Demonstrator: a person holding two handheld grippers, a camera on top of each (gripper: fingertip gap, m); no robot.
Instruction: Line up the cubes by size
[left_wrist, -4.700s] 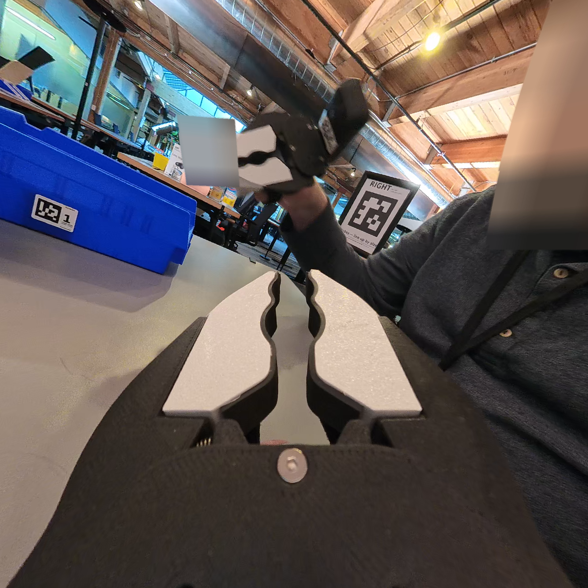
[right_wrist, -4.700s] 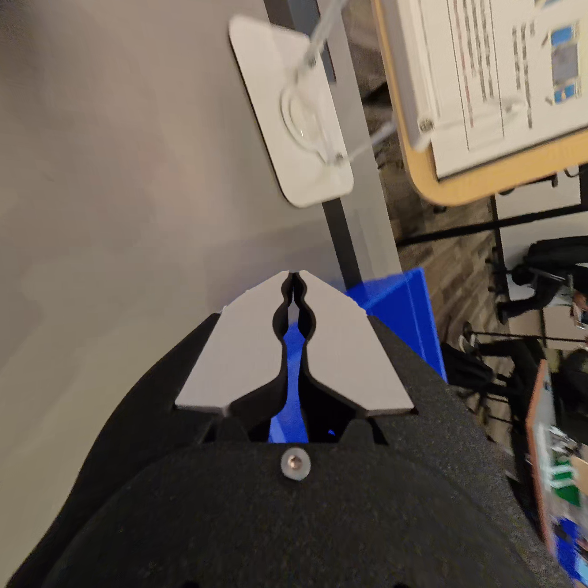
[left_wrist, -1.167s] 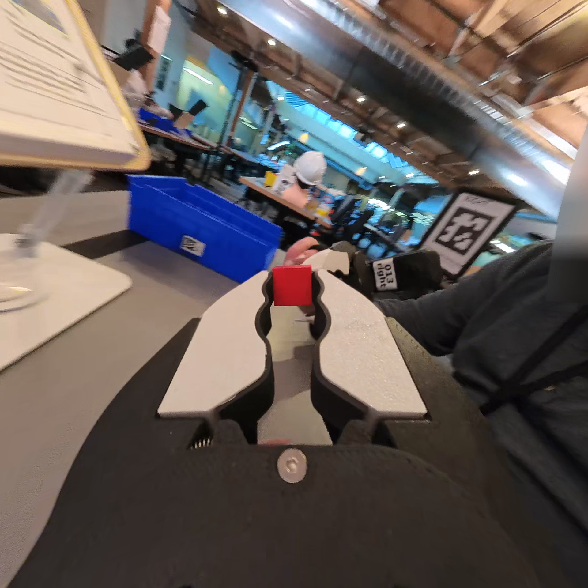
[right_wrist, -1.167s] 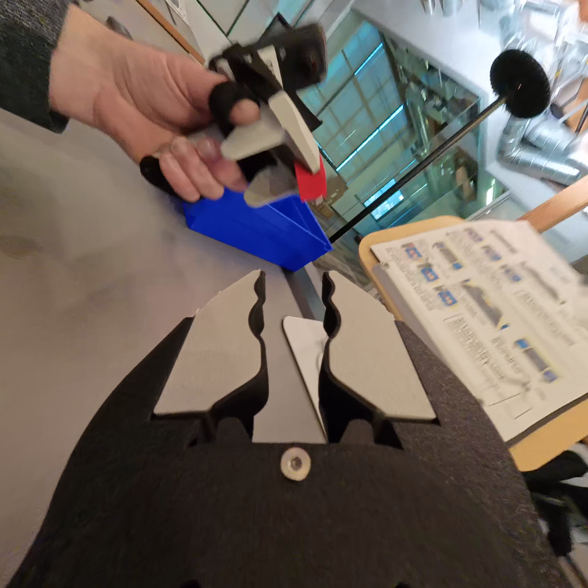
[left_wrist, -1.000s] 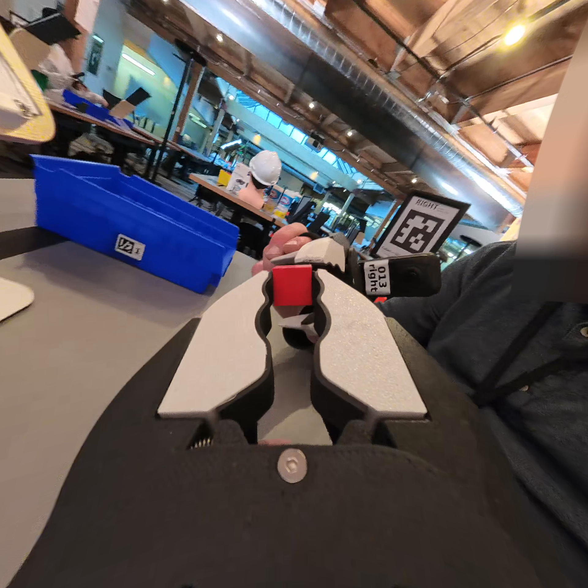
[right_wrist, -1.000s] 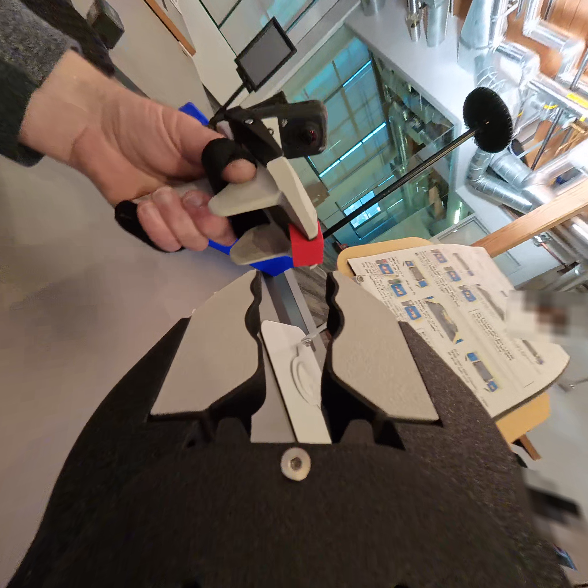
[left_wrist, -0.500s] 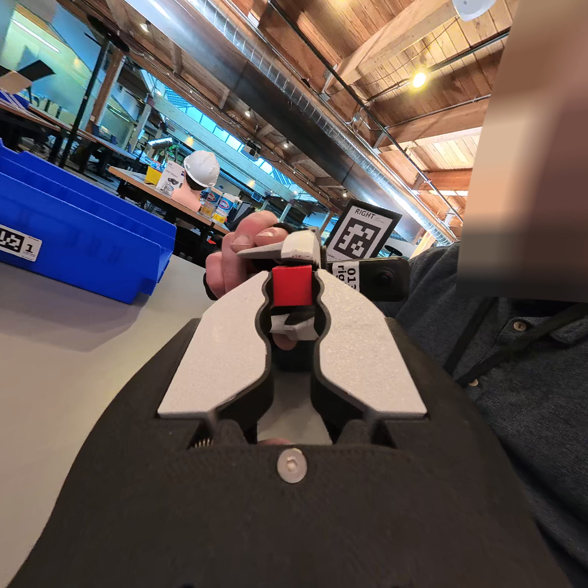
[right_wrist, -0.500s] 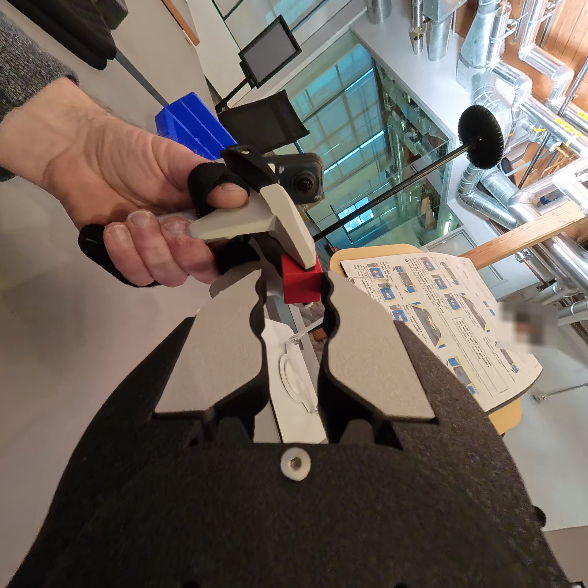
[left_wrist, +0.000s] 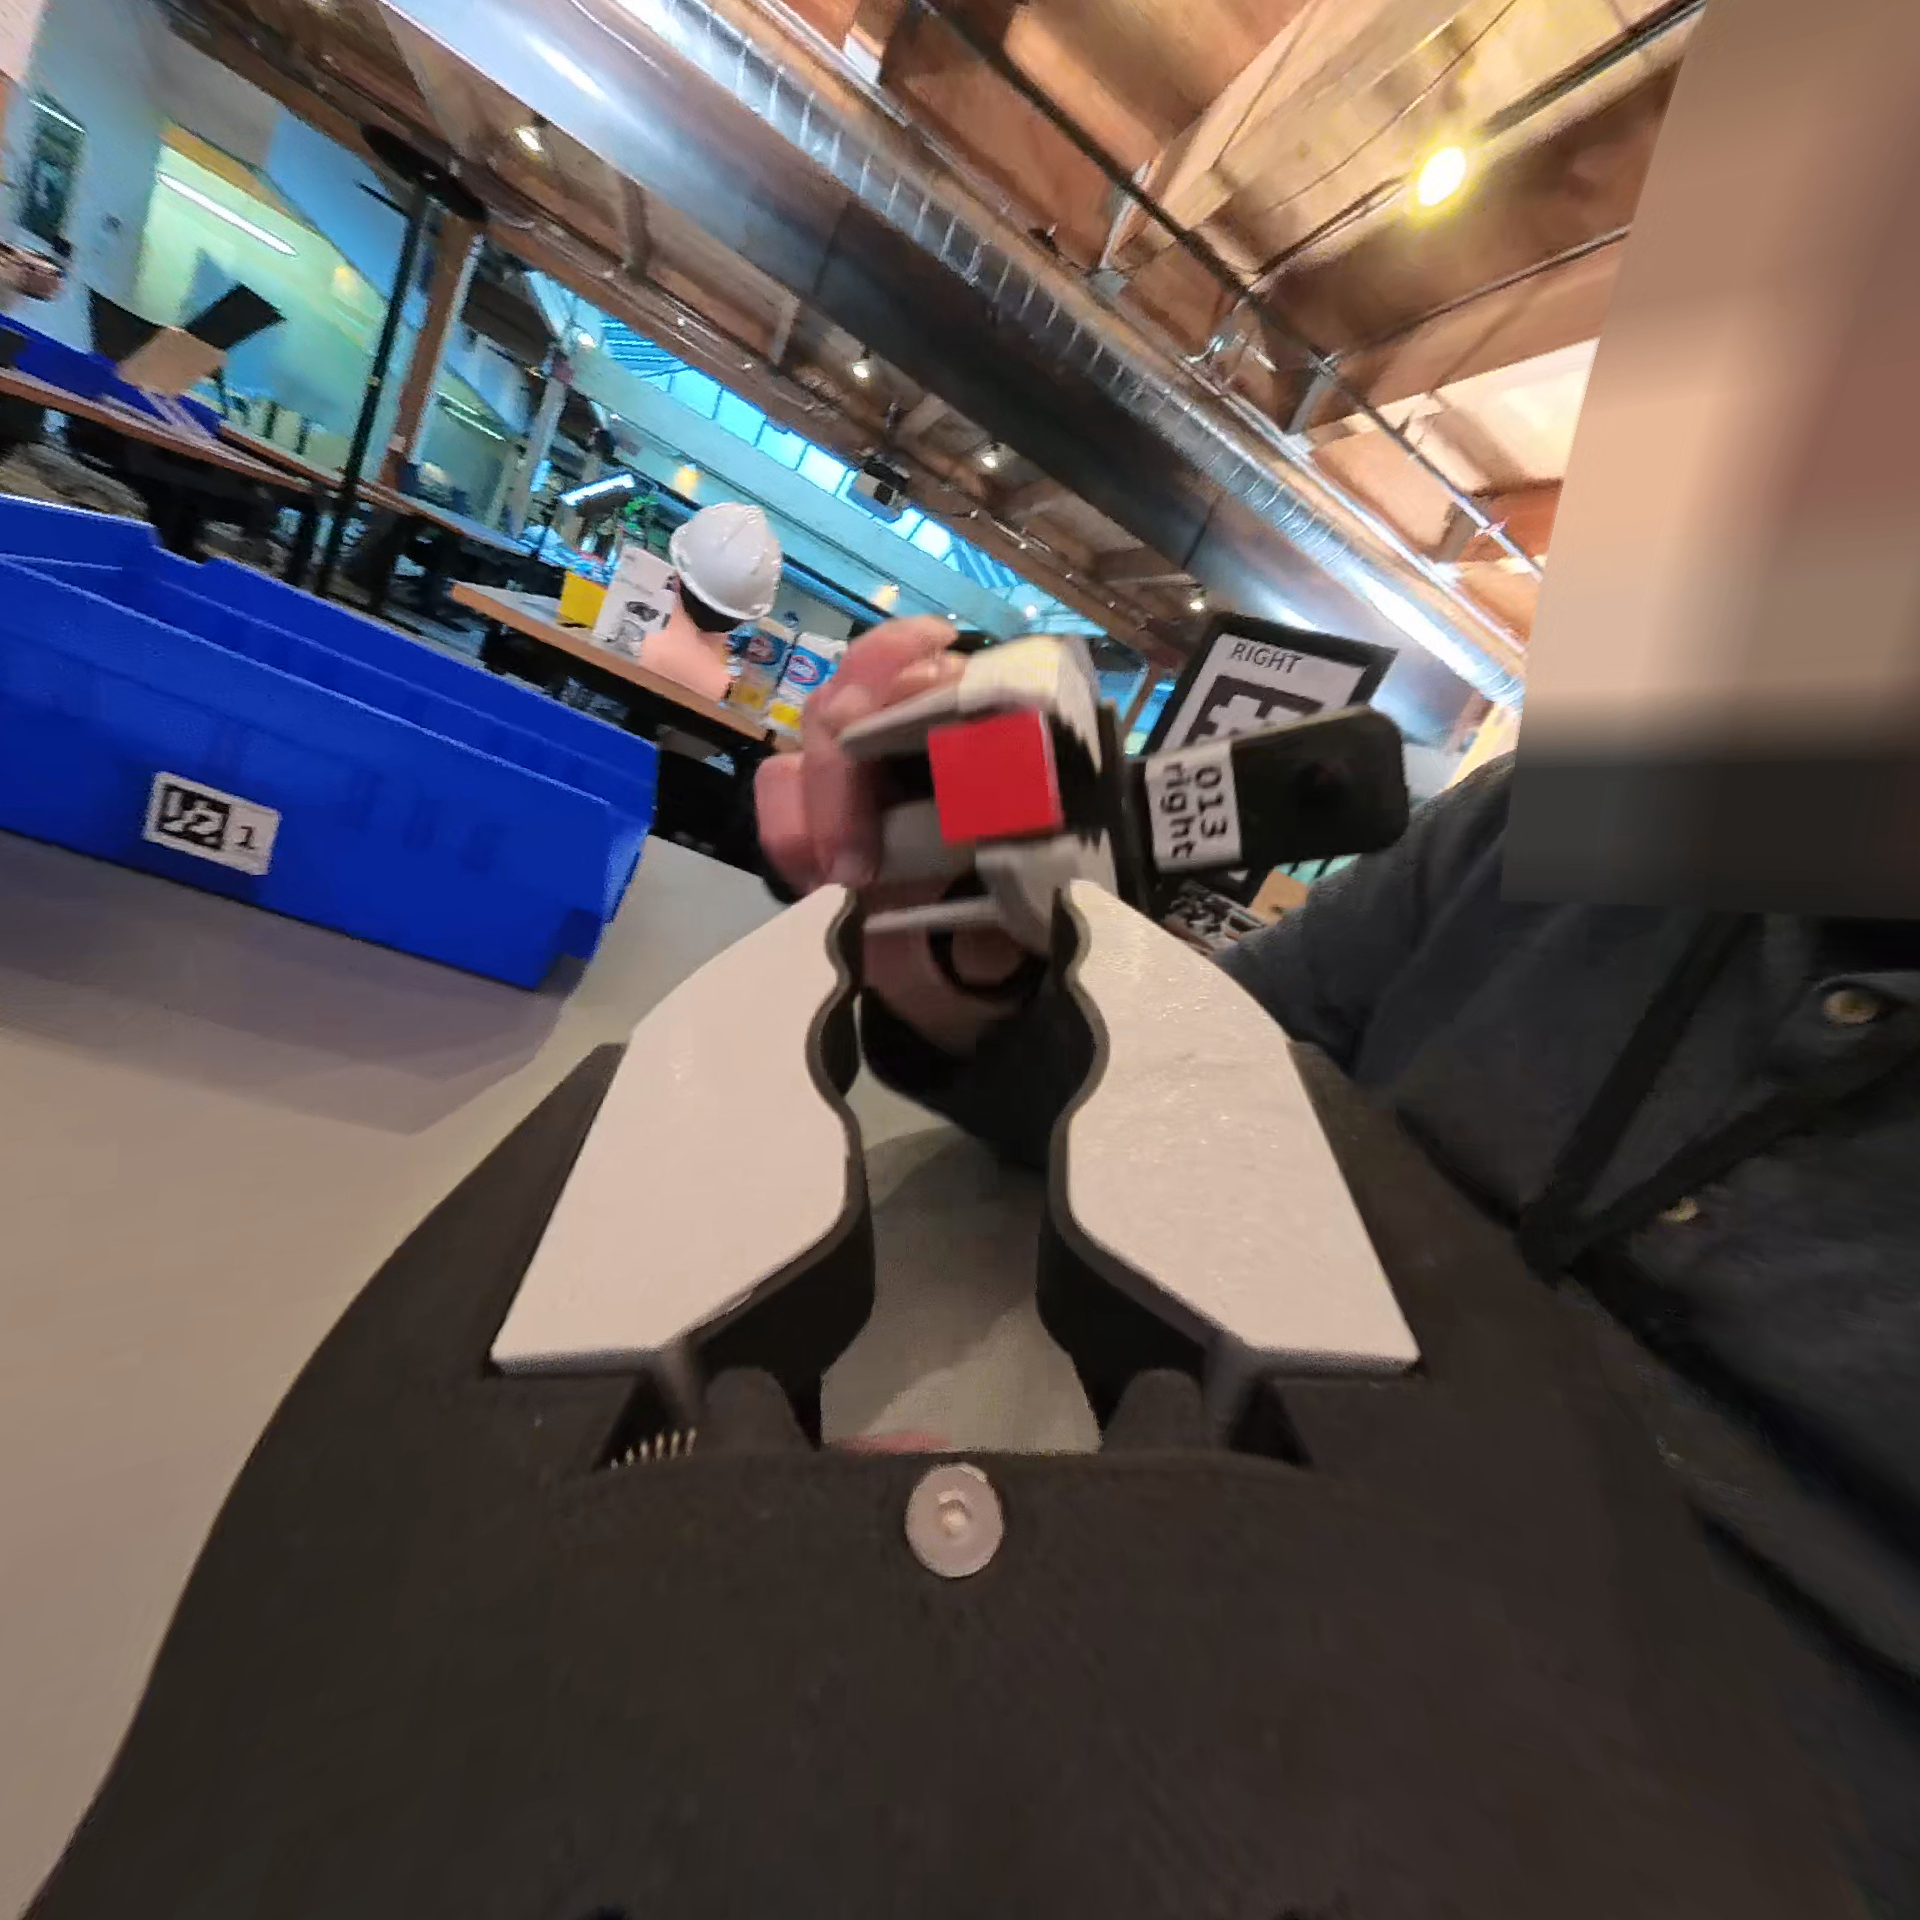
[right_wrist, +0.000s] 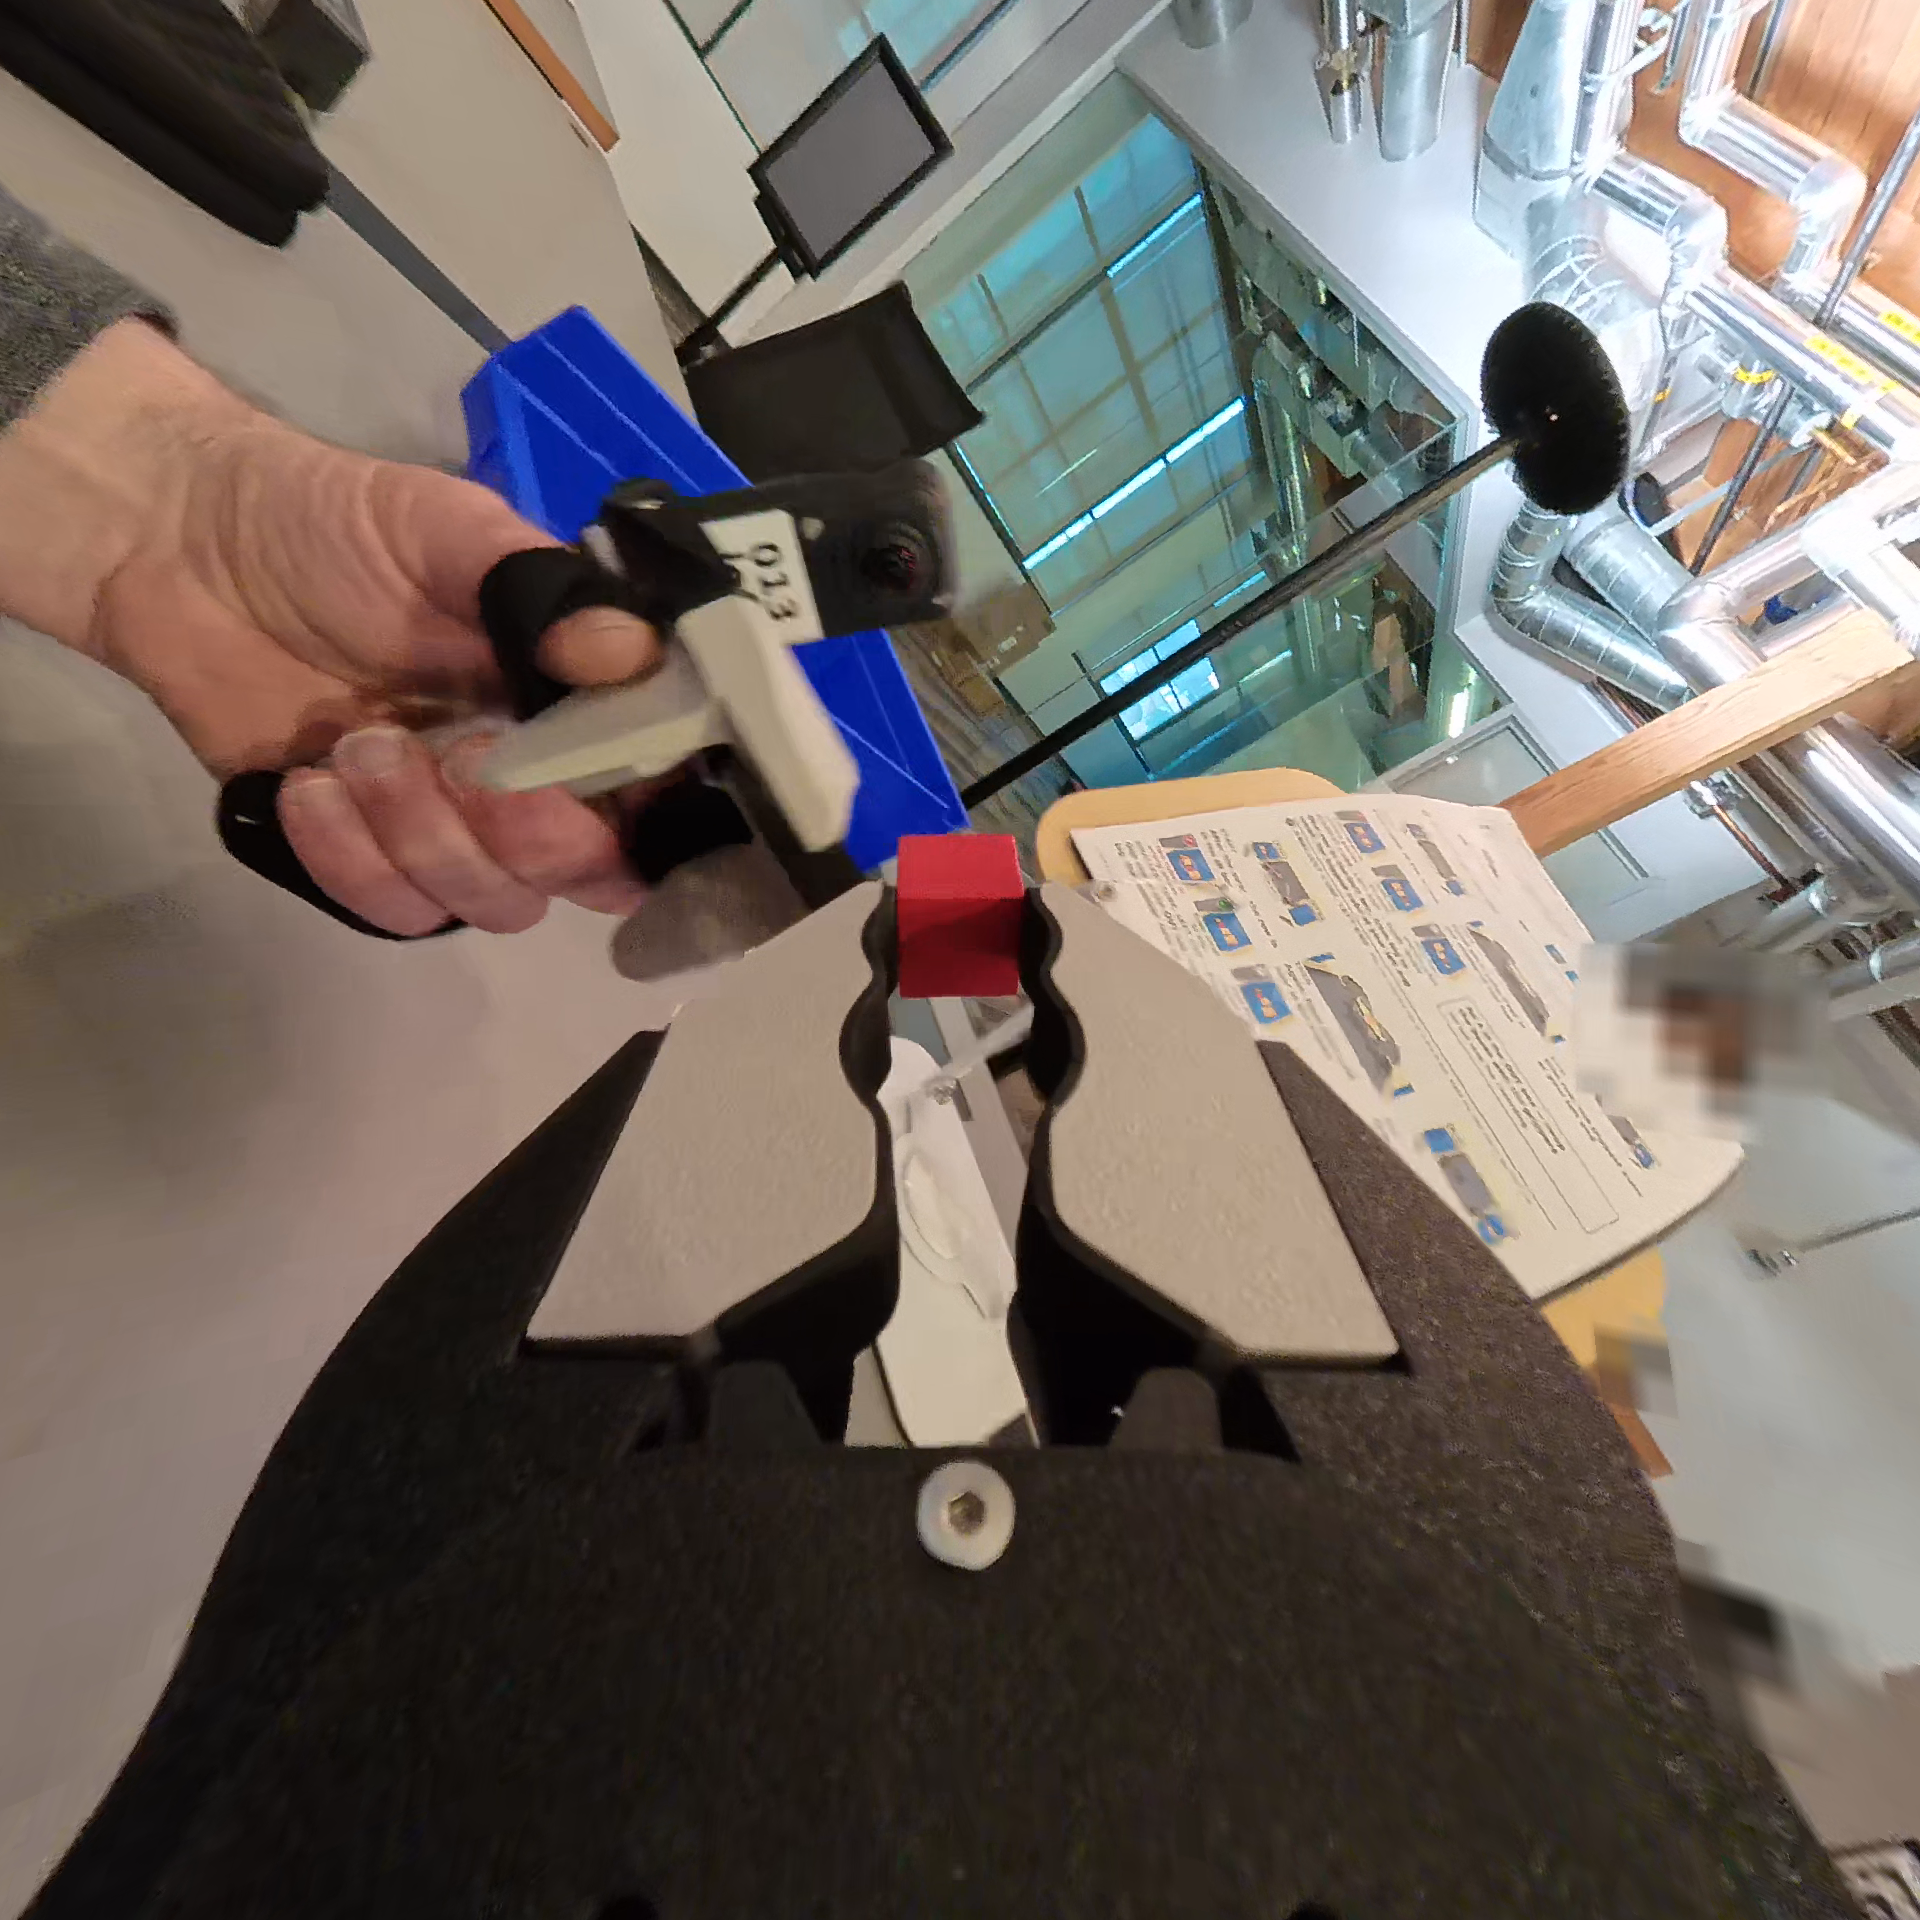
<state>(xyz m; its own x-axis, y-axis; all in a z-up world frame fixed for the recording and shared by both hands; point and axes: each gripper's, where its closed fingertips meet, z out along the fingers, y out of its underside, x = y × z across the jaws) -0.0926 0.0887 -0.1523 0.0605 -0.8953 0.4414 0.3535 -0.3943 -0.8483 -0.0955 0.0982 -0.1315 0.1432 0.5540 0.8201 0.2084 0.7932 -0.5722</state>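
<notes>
Left wrist view: the left hand-held gripper (left_wrist: 954, 925) stands spread with nothing between its fingers, low over the grey bench (left_wrist: 208, 1091). Beyond it, a hand (left_wrist: 831, 790) holds up the right hand-held gripper (left_wrist: 1013, 800), pinching a red cube (left_wrist: 992, 779). A blue bin (left_wrist: 312, 769) sits behind.

Right wrist view: the right hand-held gripper (right_wrist: 958, 935) clamps the cube (right_wrist: 956, 920) at its fingertips, both pads pressed to its sides, off the bench. The left hand-held gripper (right_wrist: 769, 831) hangs spread just beside it.
</notes>
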